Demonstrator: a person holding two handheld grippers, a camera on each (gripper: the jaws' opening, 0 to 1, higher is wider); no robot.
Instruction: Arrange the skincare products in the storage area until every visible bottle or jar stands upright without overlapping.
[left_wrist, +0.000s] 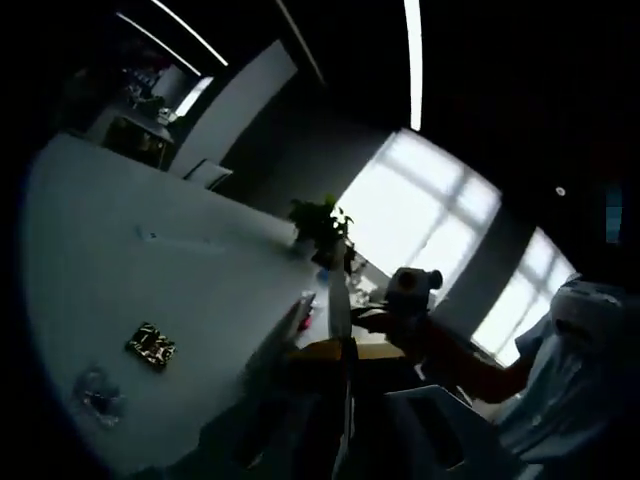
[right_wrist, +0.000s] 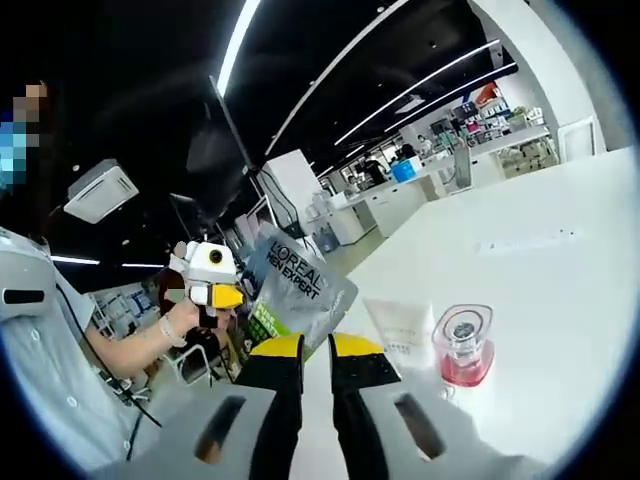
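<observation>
**A:** What is on the counter (right_wrist: 560, 250), and where?

**B:** In the right gripper view a white counter carries a small clear bottle (right_wrist: 463, 346) with pink liquid low inside and a chunky square cap. It stands upright, just beside a pale tube (right_wrist: 405, 330) lying flat. A grey foil sachet (right_wrist: 293, 287) printed "L'Oréal Men Expert" sits behind the right tongs (right_wrist: 316, 352), whose yellow-tipped jaws are nearly together, holding nothing I can see.

**A:** How would they handle?

**B:** The bottle looks hard, smooth and slippery, probably glass and breakable; I would take it across the body below the cap. The tube looks soft and squeezable, best pinched near its stiff end. The sachet is thin, crinkly and light.

**A:** And the other tongs?

**B:** The left gripper view is too dark; I cannot tell their state.
</observation>
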